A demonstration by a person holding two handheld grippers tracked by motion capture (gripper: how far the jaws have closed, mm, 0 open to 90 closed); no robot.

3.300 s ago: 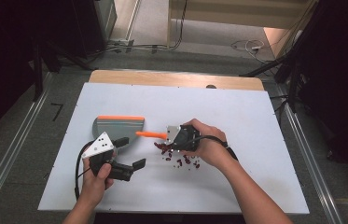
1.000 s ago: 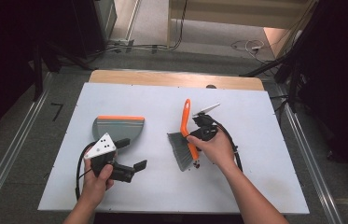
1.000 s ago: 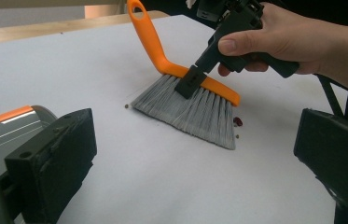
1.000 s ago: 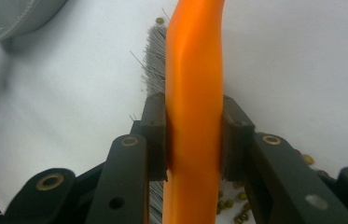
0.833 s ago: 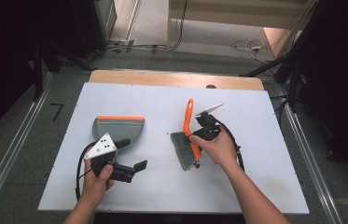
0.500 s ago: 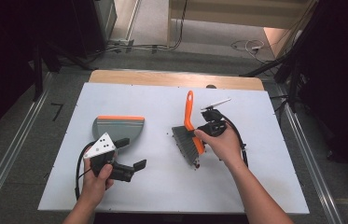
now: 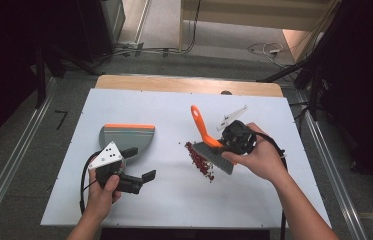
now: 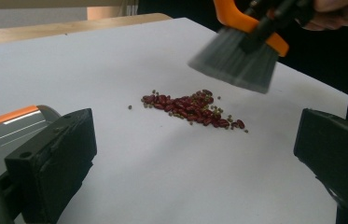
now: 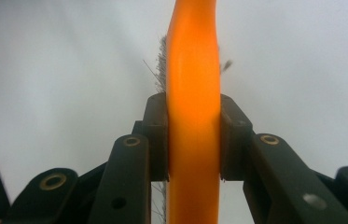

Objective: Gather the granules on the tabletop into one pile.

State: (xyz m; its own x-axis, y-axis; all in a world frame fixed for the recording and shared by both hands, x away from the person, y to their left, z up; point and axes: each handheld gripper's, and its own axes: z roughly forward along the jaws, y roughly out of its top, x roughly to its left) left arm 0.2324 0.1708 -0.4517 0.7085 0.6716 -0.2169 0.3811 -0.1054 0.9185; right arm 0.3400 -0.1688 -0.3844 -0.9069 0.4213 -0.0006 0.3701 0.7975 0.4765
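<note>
A brush with an orange handle and grey bristles hangs tilted just above the white table. My right gripper is shut on the handle, and in the right gripper view both pads press on the orange handle inside that gripper. A streak of red beans lies just left of the bristles. The grey dustpan with an orange rim sits on the table at the left. My left gripper stands open just in front of the dustpan. Its own view looks between its jaws at the beans, the bristles and the dustpan.
A wooden board borders the table's far edge. Grey floor with metal rails runs along both sides, and cables lie on the floor beyond.
My right hand has lifted the brush off the table and carried it a little to the right, baring the bean streak. The left gripper and the dustpan have stayed put.
</note>
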